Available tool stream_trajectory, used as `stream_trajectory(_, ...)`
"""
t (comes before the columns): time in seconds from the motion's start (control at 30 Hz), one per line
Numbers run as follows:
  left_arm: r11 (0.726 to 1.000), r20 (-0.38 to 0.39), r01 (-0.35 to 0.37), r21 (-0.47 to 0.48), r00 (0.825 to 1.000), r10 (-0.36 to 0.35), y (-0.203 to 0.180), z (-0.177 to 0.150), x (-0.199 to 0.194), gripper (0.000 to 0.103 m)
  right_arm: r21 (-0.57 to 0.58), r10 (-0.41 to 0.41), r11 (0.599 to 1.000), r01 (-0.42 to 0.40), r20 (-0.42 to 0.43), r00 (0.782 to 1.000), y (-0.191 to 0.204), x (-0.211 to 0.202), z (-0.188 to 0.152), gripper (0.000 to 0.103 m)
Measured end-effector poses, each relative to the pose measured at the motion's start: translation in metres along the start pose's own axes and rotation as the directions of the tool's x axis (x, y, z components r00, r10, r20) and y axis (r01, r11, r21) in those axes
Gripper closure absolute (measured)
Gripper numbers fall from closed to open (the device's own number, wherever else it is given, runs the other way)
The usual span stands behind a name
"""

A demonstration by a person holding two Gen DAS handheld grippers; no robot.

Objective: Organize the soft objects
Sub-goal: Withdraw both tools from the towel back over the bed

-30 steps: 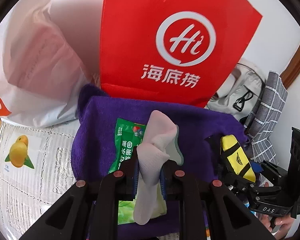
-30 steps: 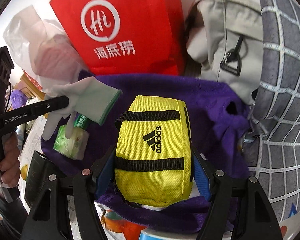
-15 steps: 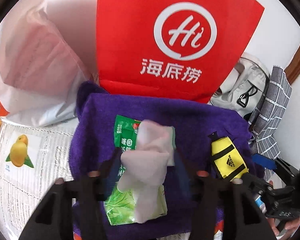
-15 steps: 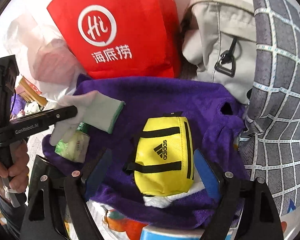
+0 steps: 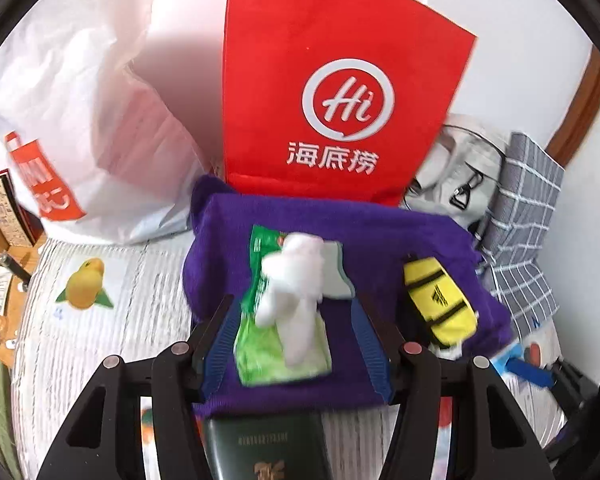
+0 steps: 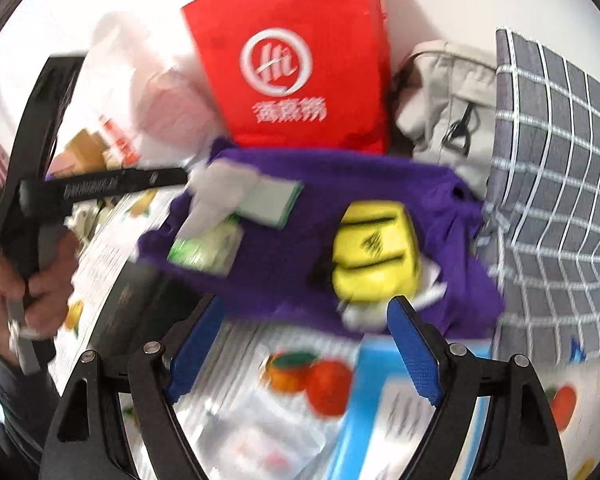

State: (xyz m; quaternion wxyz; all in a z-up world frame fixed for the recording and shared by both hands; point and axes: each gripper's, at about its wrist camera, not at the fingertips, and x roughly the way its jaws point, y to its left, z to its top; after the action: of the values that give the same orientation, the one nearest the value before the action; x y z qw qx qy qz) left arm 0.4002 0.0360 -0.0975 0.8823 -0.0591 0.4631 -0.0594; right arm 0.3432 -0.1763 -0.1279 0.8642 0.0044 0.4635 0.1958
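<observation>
On the one purple cloth (image 5: 384, 240): one white glove (image 5: 296, 280), one green tissue pack (image 5: 268, 344), one yellow pouch (image 5: 440, 304). Behind: one red bag (image 5: 332, 80), one white bag (image 5: 80, 120).

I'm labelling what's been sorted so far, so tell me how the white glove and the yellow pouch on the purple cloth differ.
The white glove is limp and crumpled, while the yellow pouch is a firm, boxy shape. The glove is plain white with a greenish cuff; the pouch is bright yellow with black straps. The glove lies on a green packet; the pouch sits on the purple cloth. Neither is in a gripper.
</observation>
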Motion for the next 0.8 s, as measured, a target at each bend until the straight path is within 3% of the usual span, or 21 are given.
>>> stream_trajectory(0.3,1.0,0.011,0.016,0.018,1.0,-0.016,0.001,-0.047,-0.049,0.048,-0.064,0.043,0.997,-0.046,-0.047,0.998,0.056,-0.013,-0.081,0.021)
stream_trajectory(0.57,0.999,0.023,0.041,0.0,0.999,-0.041,0.012,-0.089,-0.077,0.048,-0.139,-0.052,0.989,0.041,-0.075,0.996,0.082,-0.004,-0.114,0.026)
stream_trajectory(0.67,0.999,0.023,0.046,0.008,0.999,-0.046,0.014,-0.104,-0.082,0.048,-0.161,-0.113,0.982,0.097,-0.09,0.99,0.086,0.006,-0.119,0.033)
stream_trajectory(0.8,0.999,0.01,0.05,-0.003,0.999,-0.05,0.02,-0.119,-0.082,0.048,-0.166,-0.146,0.978,0.127,-0.11,0.983,0.084,0.013,-0.121,0.054)
